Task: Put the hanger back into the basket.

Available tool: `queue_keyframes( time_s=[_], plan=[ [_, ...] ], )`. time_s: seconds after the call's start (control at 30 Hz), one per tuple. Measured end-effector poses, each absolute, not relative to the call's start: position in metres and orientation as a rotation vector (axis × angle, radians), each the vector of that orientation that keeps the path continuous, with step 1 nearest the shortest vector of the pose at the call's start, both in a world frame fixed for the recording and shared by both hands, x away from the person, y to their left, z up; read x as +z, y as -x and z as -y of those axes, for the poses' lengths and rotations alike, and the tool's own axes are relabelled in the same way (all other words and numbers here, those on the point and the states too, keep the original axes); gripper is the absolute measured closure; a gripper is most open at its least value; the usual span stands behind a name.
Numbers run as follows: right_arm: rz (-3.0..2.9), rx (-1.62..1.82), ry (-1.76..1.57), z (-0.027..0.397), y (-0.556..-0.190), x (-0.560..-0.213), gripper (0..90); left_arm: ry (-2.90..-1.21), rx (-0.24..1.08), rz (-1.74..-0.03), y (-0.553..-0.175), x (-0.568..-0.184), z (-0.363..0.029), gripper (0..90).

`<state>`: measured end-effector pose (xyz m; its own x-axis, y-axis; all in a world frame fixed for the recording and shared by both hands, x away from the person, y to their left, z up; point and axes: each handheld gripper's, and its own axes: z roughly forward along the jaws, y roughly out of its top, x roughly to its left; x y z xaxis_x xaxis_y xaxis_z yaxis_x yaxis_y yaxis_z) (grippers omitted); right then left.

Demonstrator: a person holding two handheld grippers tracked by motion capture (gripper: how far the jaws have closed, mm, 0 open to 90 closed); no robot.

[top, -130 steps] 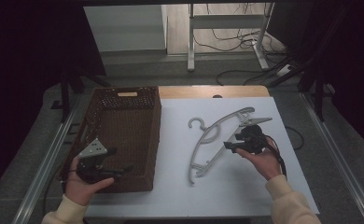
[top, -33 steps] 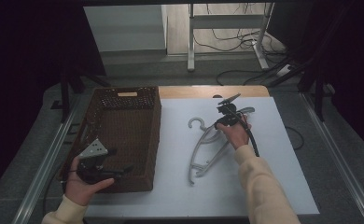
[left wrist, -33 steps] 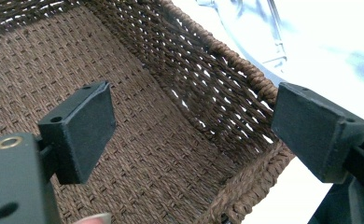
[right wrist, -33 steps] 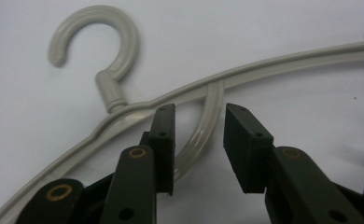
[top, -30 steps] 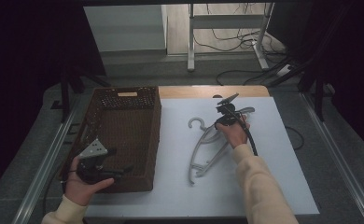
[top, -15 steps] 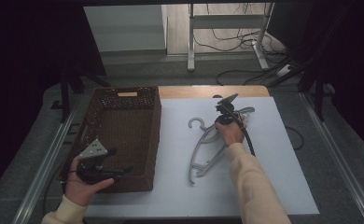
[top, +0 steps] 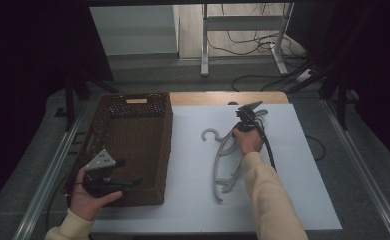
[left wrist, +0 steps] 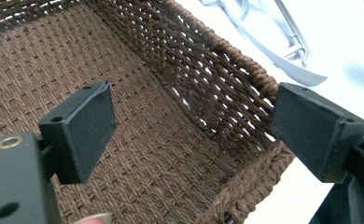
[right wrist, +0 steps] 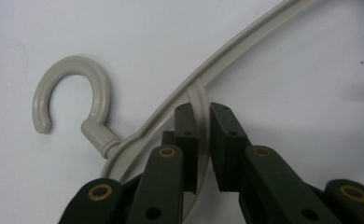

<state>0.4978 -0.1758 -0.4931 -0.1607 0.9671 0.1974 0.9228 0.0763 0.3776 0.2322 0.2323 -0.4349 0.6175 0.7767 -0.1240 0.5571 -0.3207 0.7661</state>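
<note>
A grey plastic hanger (top: 222, 159) lies on the white table top (top: 298, 175), its hook (top: 210, 134) pointing left. My right gripper (top: 248, 112) sits at the hanger's far end. In the right gripper view the gripper (right wrist: 202, 116) is shut on a thin grey bar (right wrist: 201, 95) of the hanger, beside the hook (right wrist: 73, 93). A brown wicker basket (top: 128, 145) stands at the left. My left gripper (top: 108, 179) hovers at the basket's near left corner. Seen from the left gripper view, it (left wrist: 196, 126) is wide open over the woven floor (left wrist: 138, 140), gripping nothing.
A wooden strip (top: 208, 98) runs along the table's far edge. Metal rails (top: 53, 170) flank the table. The right gripper's black cable (top: 268, 147) trails back along the forearm. The hanger's lower end (left wrist: 283, 51) lies just beyond the basket's rim (left wrist: 245, 65).
The right hand has reached forward from the hanger's right side to its far end, where the gripper holds a bar. Over the last second it barely moves. The left gripper stays put.
</note>
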Motion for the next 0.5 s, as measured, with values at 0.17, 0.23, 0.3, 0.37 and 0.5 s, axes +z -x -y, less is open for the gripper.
queue_keyframes(
  time_s=[0.17,0.23,0.3,0.37,0.5],
  plan=[
    [-2.233,0.699,-1.974,0.181,-0.496,-0.487,82.3,-2.020,0.339,-1.046,-0.232,-0.435,-0.232,14.3],
    [-2.237,0.726,-1.968,0.183,-0.496,-0.484,82.6,-2.019,0.340,-1.046,-0.232,-0.435,-0.232,14.3],
    [-2.240,0.762,-1.970,0.187,-0.495,-0.480,82.9,-2.018,0.340,-1.047,-0.232,-0.435,-0.232,14.3],
    [-2.242,0.780,-1.975,0.188,-0.495,-0.479,83.1,-2.019,0.340,-1.046,-0.232,-0.434,-0.232,14.3],
    [-2.242,0.881,-1.985,0.196,-0.493,-0.470,84.0,-2.015,0.340,-1.048,-0.232,-0.434,-0.232,14.3]
  ],
)
